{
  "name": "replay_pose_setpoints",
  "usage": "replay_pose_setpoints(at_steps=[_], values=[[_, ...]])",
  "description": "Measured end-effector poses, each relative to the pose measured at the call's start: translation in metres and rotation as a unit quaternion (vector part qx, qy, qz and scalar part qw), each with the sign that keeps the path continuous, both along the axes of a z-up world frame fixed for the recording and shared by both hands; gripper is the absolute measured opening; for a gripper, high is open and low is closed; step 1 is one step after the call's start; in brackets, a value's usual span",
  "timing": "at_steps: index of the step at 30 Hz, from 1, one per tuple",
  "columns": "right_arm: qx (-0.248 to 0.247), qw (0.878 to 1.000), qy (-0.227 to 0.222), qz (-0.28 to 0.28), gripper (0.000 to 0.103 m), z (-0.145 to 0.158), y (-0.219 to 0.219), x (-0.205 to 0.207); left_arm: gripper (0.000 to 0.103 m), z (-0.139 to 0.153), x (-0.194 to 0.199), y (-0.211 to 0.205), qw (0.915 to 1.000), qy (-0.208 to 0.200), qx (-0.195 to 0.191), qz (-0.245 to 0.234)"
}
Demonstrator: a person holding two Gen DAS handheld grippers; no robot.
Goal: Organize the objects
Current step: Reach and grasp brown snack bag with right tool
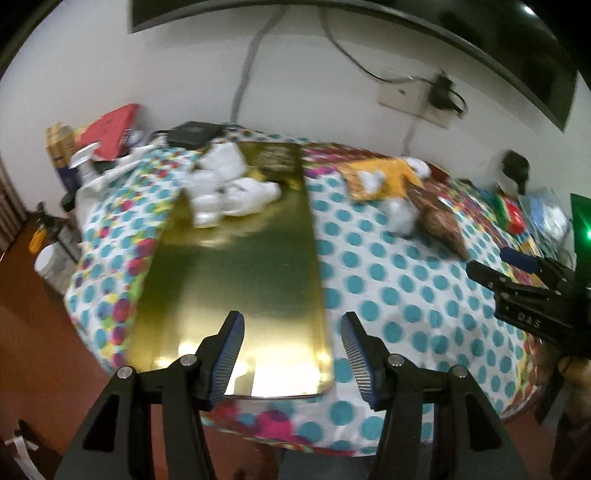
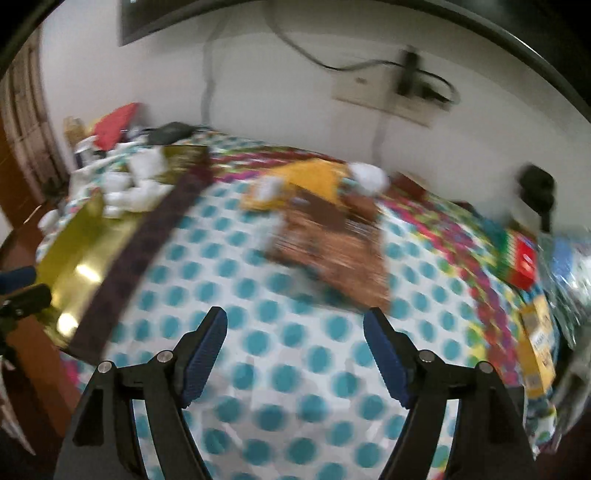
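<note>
Home room: polka-dot cloth [image 1: 388,280] over cluttered tabletop, wall socket [image 1: 413,99], mounted television [image 1: 369,22] above.

— What is seen behind the table [image 1: 406,280]?
— A white wall [image 1: 295,74] with a socket [image 1: 417,99], cables and a dark screen [image 1: 480,40].
— And below?
— A reddish-brown floor [image 1: 33,332].

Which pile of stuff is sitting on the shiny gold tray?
The white bundle rests on the far end of the gold tray. The yellow and brown pile lies off the tray, on the dotted cloth.
</note>
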State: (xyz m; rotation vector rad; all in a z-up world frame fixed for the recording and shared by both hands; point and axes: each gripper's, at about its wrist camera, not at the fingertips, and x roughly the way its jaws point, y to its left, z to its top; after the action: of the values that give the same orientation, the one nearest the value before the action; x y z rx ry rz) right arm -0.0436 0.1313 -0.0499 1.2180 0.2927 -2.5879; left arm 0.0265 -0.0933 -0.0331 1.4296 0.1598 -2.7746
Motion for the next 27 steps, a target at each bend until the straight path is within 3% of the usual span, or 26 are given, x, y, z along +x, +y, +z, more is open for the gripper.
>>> replay_pose_setpoints(at_steps=[4, 11, 17, 23, 25, 27], values=[[0.006, 1.000, 0.003, -0.004, 0.076, -0.014, 0.019, -0.006, 0.056, -0.008, -0.007, 0.030, 0.9995, -0.008, 0.002, -0.029], [0.064, 0.997, 0.034, 0.011, 0.081, -0.034, 0.011, -0.032, 0.056, -0.021, -0.025, 0.061, 0.9978, -0.019, 0.027, -0.057], [0.111, 0.992, 0.050, 0.028, 0.081, -0.048, -0.004, -0.059, 0.056, -0.036, -0.051, 0.073, 0.9967, -0.050, 0.030, -0.057], [0.121, 0.990, 0.061, 0.032, 0.081, -0.058, -0.013, -0.077, 0.056, -0.044, -0.070, 0.079, 0.9974, -0.047, 0.022, -0.050], [0.117, 0.990, 0.067, 0.032, 0.079, -0.059, -0.013, -0.080, 0.056, -0.046, -0.076, 0.081, 0.9979, -0.041, 0.015, -0.048], [0.112, 0.991, 0.068, 0.032, 0.069, -0.061, -0.013, -0.082, 0.056, -0.050, -0.084, 0.083, 0.9977, -0.047, 0.011, -0.047]])
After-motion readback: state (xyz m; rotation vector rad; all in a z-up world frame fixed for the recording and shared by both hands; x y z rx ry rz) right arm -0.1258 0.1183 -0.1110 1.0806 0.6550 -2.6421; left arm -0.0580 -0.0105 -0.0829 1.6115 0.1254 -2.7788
